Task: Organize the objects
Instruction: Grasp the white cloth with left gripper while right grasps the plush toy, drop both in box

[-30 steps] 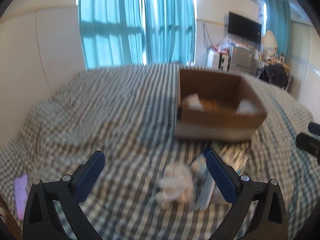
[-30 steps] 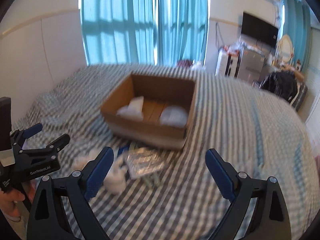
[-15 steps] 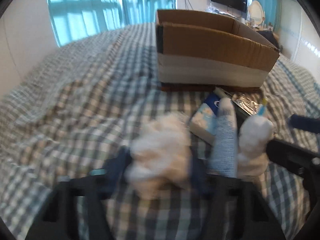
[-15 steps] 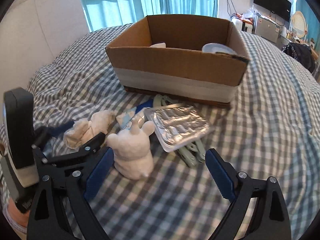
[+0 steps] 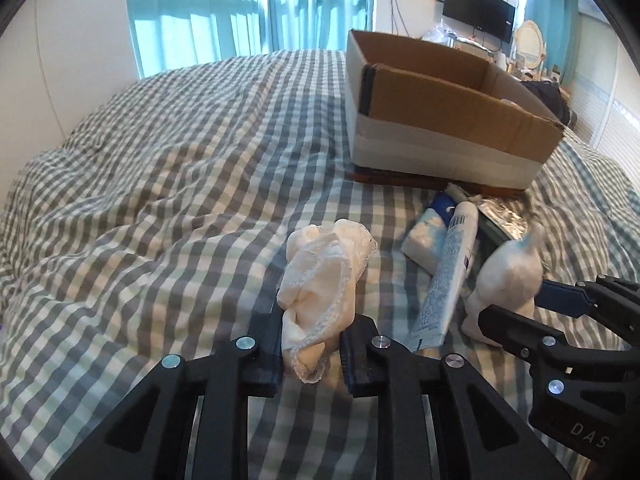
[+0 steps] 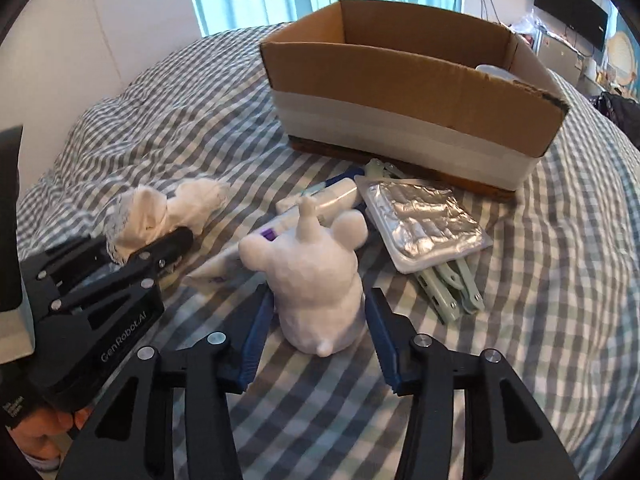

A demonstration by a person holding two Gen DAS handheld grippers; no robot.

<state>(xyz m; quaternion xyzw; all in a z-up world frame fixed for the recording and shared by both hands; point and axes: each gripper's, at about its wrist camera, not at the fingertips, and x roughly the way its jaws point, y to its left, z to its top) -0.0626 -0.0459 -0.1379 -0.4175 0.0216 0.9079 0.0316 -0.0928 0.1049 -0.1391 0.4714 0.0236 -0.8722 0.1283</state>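
The left gripper (image 5: 310,350) clamps a cream lace cloth (image 5: 322,280) on the checked bed (image 5: 160,200). The right gripper (image 6: 318,338) brackets a white bear figurine (image 6: 316,276), fingers apart, cardboard box (image 6: 400,92) at 12 o'clock.

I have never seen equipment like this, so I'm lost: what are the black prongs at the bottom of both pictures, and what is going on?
Each picture comes from a camera on a handheld two-finger tool; a person holds one in each hand. The prongs are that tool's own fingers.

The left tool has closed on a cream lace cloth. The right tool sits around a white bear figure, fingers beside it; whether they press it is unclear.

On the checked bed also lie a tube, a foil packet over pale green clips, and an open cardboard box behind.
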